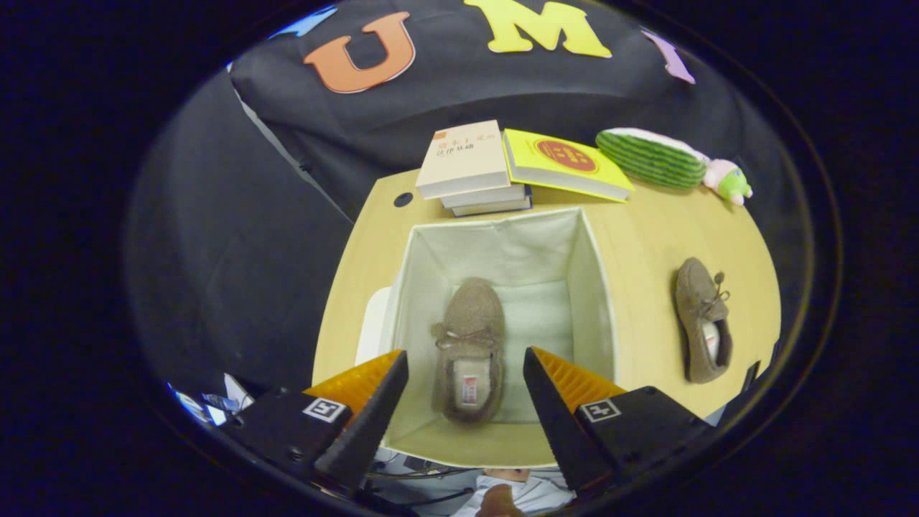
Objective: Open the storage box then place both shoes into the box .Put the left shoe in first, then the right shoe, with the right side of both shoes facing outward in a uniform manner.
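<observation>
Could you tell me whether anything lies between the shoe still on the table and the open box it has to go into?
Nothing visible: bare table separates the second shoe from the box. The hand-held gripper is open above the first shoe.

1. The claw (pixel 465 402) is showing at the bottom of the frame as two wedge-shaped fingers (pixel 366 424), standing apart from each other.
2. Each finger is showing a dark grey inner face tapering to a point, and an orange ribbed outer face.
3. Black housings are sitting behind the fingers, each wearing a small white square marker with a black pattern.
4. A screw head is showing on the lower left housing; thin cables are running below.
</observation>
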`<control>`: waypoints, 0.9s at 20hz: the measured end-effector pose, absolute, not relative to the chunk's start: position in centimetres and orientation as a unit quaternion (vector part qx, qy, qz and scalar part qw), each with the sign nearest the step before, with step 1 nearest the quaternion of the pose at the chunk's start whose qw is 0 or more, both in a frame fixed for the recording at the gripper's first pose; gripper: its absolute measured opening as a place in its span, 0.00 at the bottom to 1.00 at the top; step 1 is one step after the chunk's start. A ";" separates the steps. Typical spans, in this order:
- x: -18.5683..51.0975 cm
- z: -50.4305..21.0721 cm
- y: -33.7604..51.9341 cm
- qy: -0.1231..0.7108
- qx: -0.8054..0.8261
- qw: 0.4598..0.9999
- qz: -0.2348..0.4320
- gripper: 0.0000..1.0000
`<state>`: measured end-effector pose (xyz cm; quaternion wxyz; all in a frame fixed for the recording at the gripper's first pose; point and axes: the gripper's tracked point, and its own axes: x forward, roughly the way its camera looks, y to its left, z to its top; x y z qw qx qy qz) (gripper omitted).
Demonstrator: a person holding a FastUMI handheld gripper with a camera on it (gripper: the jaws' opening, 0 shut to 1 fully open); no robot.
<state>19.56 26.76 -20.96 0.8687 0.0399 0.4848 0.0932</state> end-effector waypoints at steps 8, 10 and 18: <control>18.2 -17.1 20.1 0.458 -0.005 0.886 0.069 1.00; 17.9 -17.2 17.5 0.463 -0.018 0.884 0.054 1.00; 18.2 -19.2 7.2 0.510 0.024 0.860 -0.006 1.00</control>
